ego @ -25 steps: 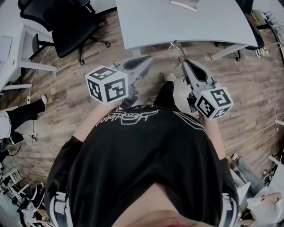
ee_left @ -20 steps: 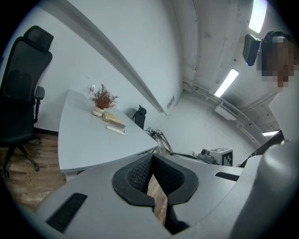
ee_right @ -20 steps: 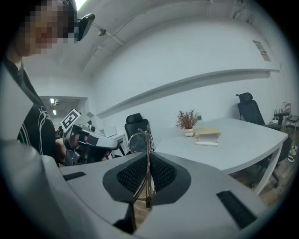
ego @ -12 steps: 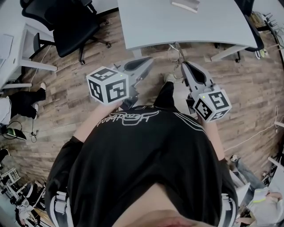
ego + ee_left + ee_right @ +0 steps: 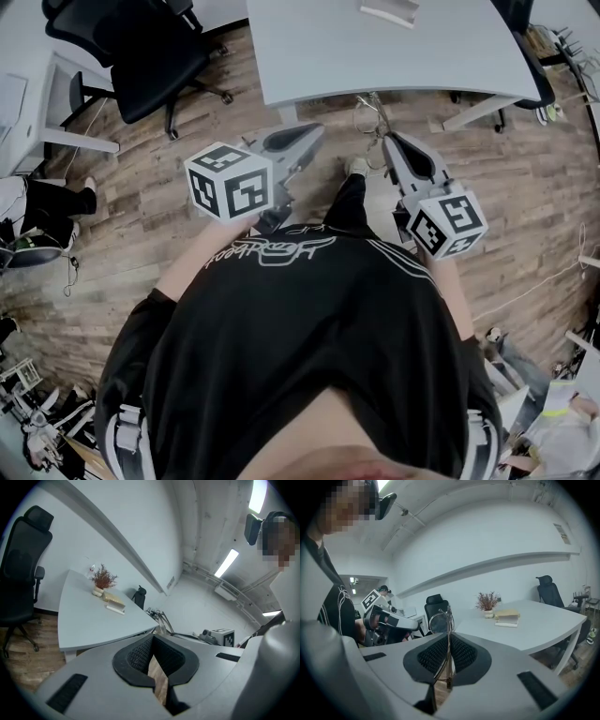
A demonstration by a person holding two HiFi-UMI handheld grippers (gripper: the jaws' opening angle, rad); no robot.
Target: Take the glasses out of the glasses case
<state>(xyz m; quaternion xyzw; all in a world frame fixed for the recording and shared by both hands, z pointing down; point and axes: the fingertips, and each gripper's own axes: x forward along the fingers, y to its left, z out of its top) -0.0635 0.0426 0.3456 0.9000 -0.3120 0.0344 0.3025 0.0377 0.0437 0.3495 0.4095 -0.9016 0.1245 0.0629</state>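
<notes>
Thin metal-framed glasses (image 5: 439, 622) stick up from between the jaws of my right gripper (image 5: 449, 656), which is shut on their frame. From the head view the glasses (image 5: 368, 112) hang in the air just off the grey table's (image 5: 309, 56) near edge, beyond the right gripper (image 5: 389, 141). My left gripper (image 5: 314, 131) is held beside it at the same height, shut with nothing in it; its own view shows only a sliver of wood floor between the pads (image 5: 140, 656). A tan and white case-like object (image 5: 507, 615) lies on the table, apart from both grippers.
A small potted plant (image 5: 487, 603) stands next to the tan object. Black office chairs (image 5: 141, 47) stand at the left of the table, and another chair (image 5: 549, 592) at its far end. A seated person's legs (image 5: 56, 202) show at the left edge. The floor is wood planks.
Both grippers have stayed nearly still, and the glasses remain in the right one. The seated person's legs at the left edge have drawn back.
</notes>
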